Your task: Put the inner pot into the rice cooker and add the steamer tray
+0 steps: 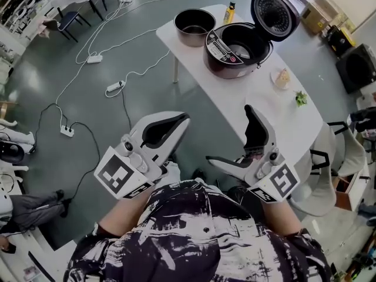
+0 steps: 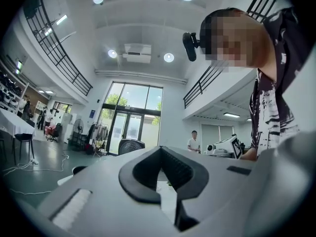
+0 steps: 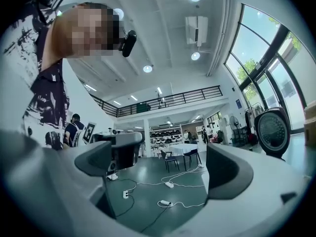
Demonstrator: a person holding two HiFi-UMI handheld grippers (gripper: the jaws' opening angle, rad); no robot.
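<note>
Left gripper (image 1: 176,123), jaws together and empty, and right gripper (image 1: 231,137), jaws apart and empty, hovered well short of the table (image 1: 275,111). The inner pot (image 1: 194,26) sat far ahead, just left of the open rice cooker (image 1: 237,47); reaching its rim squarely, jaws widened, seemed wise

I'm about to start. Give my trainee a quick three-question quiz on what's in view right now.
1. True or false: the pot already sits inside the cooker.
2. Fill in: the cooker's lid stands ___.
3. The left gripper is shut with nothing in it. The right gripper is: A) shut on the pot, B) open and empty, C) shut on the lid.

Key
1. False: the pot stands on the table beside the cooker.
2. Open.
3. B.
</note>
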